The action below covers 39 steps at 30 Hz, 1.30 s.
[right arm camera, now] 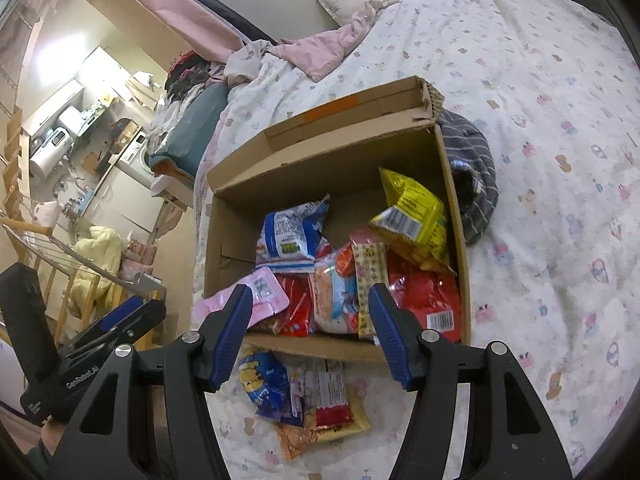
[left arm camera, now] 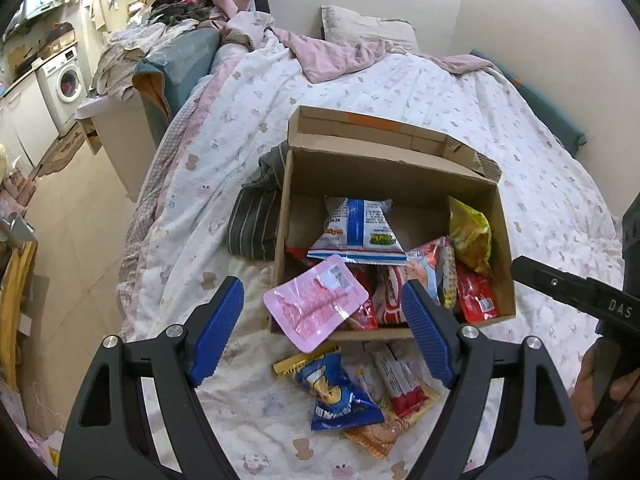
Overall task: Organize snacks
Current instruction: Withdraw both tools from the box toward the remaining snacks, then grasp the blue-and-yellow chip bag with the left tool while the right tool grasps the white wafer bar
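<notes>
An open cardboard box (left arm camera: pixel 502 216) (right arm camera: pixel 224 232) sits on the bed and holds several snack packs. A pink pack (left arm camera: pixel 316 302) (right arm camera: pixel 264 292) lies tilted over the box's near-left edge. A blue-white pack (left arm camera: pixel 356 226) (right arm camera: pixel 290 230) and a yellow pack (left arm camera: pixel 470 232) (right arm camera: pixel 416 220) lie inside. A blue pack (left arm camera: pixel 340 396) (right arm camera: pixel 264 384) and red-white sticks (left arm camera: pixel 400 380) (right arm camera: pixel 330 392) lie on the bedspread in front of the box. My left gripper (left arm camera: pixel 320 330) is open and empty above them. My right gripper (right arm camera: pixel 310 332) is open and empty over the box's near edge.
A grey striped cloth (left arm camera: pixel 254 216) (right arm camera: pixel 472 168) lies against the box's side. The patterned bedspread (left arm camera: pixel 400 92) spreads around, with a pillow (left arm camera: pixel 368 26) and pink blanket (left arm camera: pixel 332 50) at the far end. The floor and a washing machine (left arm camera: pixel 66 80) are to the left.
</notes>
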Motion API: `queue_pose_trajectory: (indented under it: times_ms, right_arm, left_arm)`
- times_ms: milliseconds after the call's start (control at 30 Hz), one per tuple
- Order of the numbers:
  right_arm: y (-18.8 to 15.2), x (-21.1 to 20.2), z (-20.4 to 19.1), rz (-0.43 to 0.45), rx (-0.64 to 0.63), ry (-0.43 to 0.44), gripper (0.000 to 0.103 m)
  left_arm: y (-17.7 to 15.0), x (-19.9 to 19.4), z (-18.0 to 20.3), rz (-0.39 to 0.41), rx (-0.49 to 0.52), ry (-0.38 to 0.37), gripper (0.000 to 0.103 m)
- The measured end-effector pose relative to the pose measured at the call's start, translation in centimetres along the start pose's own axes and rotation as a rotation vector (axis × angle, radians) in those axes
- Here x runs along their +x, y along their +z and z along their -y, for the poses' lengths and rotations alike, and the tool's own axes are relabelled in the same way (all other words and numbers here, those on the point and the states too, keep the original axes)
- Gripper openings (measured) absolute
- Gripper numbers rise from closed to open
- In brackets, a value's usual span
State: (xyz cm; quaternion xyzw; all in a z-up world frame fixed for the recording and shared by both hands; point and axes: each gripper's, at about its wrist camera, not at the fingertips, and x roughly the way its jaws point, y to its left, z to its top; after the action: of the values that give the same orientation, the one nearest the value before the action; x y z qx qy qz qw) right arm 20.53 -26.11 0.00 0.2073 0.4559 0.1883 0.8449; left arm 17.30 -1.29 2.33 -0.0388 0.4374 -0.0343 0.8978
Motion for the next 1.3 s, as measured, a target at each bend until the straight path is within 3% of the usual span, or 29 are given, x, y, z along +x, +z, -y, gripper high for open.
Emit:
queue_pose_trajectory:
  times_ms: [400,700,833,1067,1200,1300]
  right_arm:
    - [-3.1,-1.4,0.3,-0.030,-0.016,-0.029,0.063]
    - [-5.0,-2.0,2.6,-0.079,-0.019,-0.087,0.063]
    - [-5.7,-2.3,3.3,-0.100,-0.026,-0.099,0.063]
    - [-6.6,-1.7,3.4,-0.135,-0.040,-0.127,0.063]
    - [-6.8,-1.4,2.8,-0.140,-0.055,-0.126,0.063]
    - [-6.8,-1.3,2.4,-0.143,-0.068,-0.122,0.063]
  left_arm:
    - [-3.0,-0.8,-0.4,-0.022,0.019,0.022,0.078]
    - [-5.4,-0.9,-2.0,-0.061,0.016,0.042,0.078]
    - [-6.5,0.3,-2.1,-0.129,0.048,0.056,0.078]
    - [-9.1,3.3,-0.3,-0.300,0.099,0.005,0.078]
    - [-9.4,4.5,0.5,-0.318,0.074,-0.004,0.078]
    - [-9.2,5.8,0.6,-0.306,0.038,0.053,0.078]
